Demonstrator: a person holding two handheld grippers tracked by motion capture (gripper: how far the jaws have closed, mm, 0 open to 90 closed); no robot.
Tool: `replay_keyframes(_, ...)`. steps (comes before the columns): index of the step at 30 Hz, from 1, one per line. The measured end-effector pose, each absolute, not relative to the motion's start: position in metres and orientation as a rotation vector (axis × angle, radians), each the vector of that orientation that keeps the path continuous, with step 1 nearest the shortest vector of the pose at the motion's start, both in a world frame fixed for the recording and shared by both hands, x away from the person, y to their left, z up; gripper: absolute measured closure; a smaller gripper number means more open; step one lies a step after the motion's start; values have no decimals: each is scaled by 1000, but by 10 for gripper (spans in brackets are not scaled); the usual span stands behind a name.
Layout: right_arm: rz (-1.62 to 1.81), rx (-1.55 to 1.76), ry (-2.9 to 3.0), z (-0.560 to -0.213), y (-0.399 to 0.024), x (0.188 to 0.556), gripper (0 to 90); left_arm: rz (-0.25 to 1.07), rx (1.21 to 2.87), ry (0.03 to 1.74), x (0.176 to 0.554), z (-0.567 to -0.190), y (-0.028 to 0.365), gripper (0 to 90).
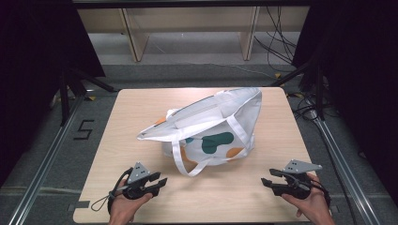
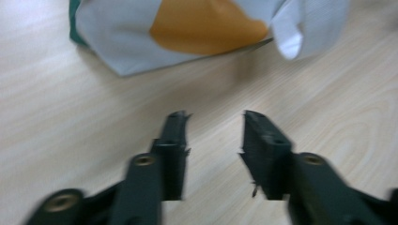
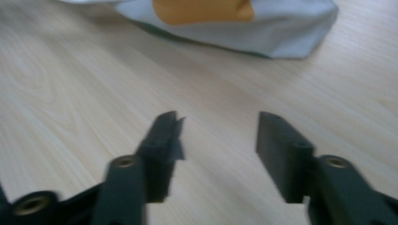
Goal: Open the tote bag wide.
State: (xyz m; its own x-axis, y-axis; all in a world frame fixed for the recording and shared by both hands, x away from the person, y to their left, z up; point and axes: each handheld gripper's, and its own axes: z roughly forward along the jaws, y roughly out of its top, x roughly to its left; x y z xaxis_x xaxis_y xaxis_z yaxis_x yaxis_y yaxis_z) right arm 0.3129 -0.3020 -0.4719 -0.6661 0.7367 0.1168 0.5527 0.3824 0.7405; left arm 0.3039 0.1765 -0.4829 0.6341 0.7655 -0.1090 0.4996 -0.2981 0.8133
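A white tote bag (image 1: 213,119) printed with green and orange blobs lies on its side in the middle of the wooden table (image 1: 136,112), its mouth toward the far right and one strap (image 1: 180,161) looping toward me. My left gripper (image 1: 162,180) rests near the front left, jaws apart with bare wood between them; the left gripper view (image 2: 213,117) has the bag's corner (image 2: 141,42) and a strap (image 2: 300,28) ahead. At the front right, my right gripper (image 1: 266,178) also stands open and holds nothing; the bag (image 3: 263,28) lies beyond its jaws (image 3: 218,117).
Black frame posts (image 1: 63,96) stand at both far corners of the table, and metal rails (image 1: 42,164) run along the floor on either side. Cables (image 1: 277,42) trail at the back right, near wooden furniture legs (image 1: 136,40).
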Motion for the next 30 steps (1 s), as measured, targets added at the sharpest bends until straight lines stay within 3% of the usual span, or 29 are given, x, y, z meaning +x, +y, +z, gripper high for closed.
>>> replay_keyframes(4,1160,931,2425,-452,-297,321,881,399,1984,939,308,-471,179,879)
replay_keyframes(19,1191,802,2438,-391,-268,356,900,327,1916,908,319,-438,179,894)
replay_keyframes(30,1256,754,2388,-349,-256,369,900,349,1908,857,336,-400,171,893)
